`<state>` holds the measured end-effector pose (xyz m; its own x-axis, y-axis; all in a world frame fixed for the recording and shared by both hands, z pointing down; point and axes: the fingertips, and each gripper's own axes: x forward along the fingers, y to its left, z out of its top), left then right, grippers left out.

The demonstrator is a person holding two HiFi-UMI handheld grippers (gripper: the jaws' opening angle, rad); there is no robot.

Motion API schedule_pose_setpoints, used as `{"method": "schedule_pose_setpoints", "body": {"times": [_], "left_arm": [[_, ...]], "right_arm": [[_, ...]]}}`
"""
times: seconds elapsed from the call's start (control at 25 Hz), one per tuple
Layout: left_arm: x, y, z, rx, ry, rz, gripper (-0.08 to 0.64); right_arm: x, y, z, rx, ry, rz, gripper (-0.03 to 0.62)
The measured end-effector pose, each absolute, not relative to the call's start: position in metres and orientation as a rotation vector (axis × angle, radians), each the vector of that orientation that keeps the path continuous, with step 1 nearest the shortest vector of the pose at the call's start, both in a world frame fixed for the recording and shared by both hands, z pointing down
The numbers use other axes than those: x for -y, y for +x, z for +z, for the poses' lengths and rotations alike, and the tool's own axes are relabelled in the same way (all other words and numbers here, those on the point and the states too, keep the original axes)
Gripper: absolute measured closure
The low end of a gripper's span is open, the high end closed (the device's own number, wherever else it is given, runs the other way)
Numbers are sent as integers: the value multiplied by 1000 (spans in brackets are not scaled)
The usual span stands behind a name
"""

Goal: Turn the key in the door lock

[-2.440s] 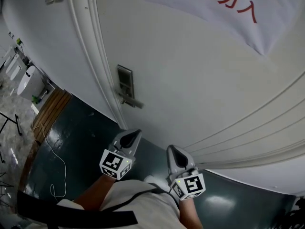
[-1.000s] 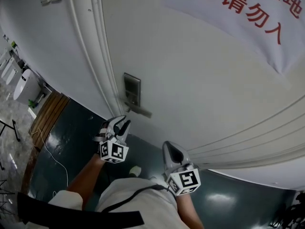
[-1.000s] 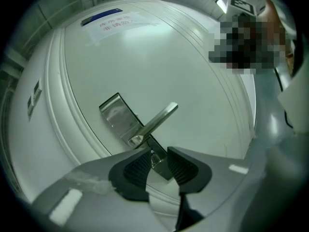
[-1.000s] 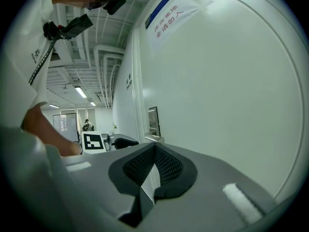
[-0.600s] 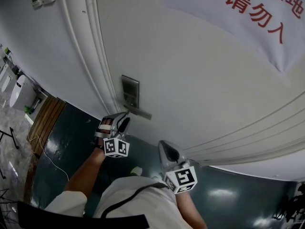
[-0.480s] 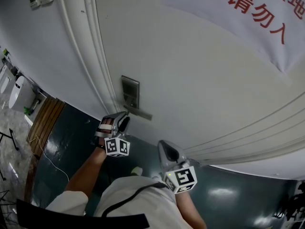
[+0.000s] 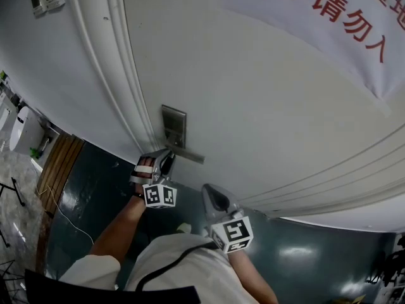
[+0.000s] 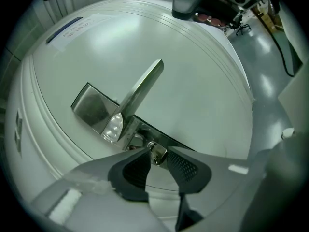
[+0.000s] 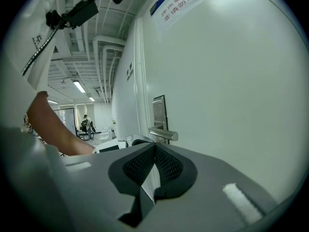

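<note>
- Grey right gripper point(image 9: 154, 149) hangs nearest the person, to the right of the lock, its pads pressed together with nothing between them
- Left gripper point(image 7: 163, 159) reaches farther in, up to the door hardware; its narrow jaws have just been closing, and their tips sit against both sides of the key point(image 8: 157, 154)
- Key stands in the steel lock plate point(image 8: 92, 108), just beside the root of the lever handle point(image 8: 143, 87)
- White door point(image 7: 266, 106) carries the plate near its left edge
- Far right on the door hangs a white banner point(image 7: 345, 40) with red characters
</note>
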<state>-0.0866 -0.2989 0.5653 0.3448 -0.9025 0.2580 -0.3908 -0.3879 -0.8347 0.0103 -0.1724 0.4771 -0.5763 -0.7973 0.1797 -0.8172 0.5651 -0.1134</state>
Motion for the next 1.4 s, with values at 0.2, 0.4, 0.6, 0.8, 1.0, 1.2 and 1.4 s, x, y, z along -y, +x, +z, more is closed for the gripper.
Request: {"method": "schedule_pose_setpoints", "body": {"times": [0.2, 0.4, 0.6, 0.8, 1.0, 1.2, 1.4], "left_arm": [[301, -86, 566, -1156, -1974, -950, 483], [304, -88, 567, -1208, -2019, -918, 503], [305, -90, 566, -1304, -2150, -856, 509], [306, -92, 568, -1432, -2320, -776, 518], [307, -93, 569, -1531, -2478, -686, 520], [308, -94, 569, -1591, -2577, -623, 522], [308, -94, 564, -1638, -2636, -574, 523]], "right_arm": [[184, -6, 481, 2692, 1344, 242, 583], [188, -10, 479, 2707, 1330, 242, 583], [188, -13, 476, 2692, 1310, 258, 583], [188, -12, 474, 2703, 1311, 251, 583], [185, -8, 475, 2687, 1304, 258, 583], [184, -4, 476, 2699, 1312, 239, 583], [179, -4, 472, 2685, 1307, 252, 583]]}}
